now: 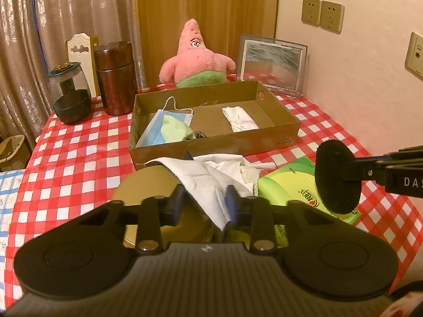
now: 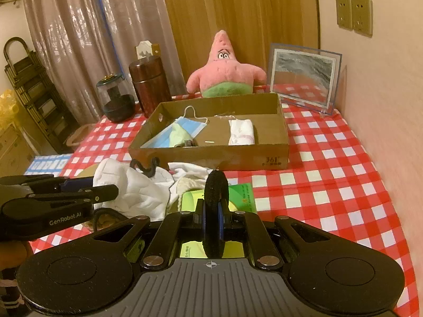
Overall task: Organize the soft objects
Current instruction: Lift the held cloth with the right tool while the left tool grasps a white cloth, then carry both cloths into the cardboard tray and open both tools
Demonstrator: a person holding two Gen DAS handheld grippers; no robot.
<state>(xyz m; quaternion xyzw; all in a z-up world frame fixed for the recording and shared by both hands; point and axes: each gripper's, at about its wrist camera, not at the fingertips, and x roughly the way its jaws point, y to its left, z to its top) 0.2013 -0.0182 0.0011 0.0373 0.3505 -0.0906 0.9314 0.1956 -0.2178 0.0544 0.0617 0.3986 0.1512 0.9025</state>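
Nearest, the left gripper (image 1: 205,203) has its fingers closed in on a corner of white cloth (image 1: 211,182) from the pile on the checked bench (image 1: 79,158), while the right gripper (image 2: 214,211) has its fingers shut tight on a round black sponge pad (image 2: 215,185) just above a green packet (image 2: 238,194). Just beyond stands the open cardboard box (image 1: 211,145), already holding a blue face mask (image 1: 158,129) and a folded white tissue (image 1: 239,119). This looks like the pick-up step; next, each piece likely needs lifting clear and carrying over the box's near wall.
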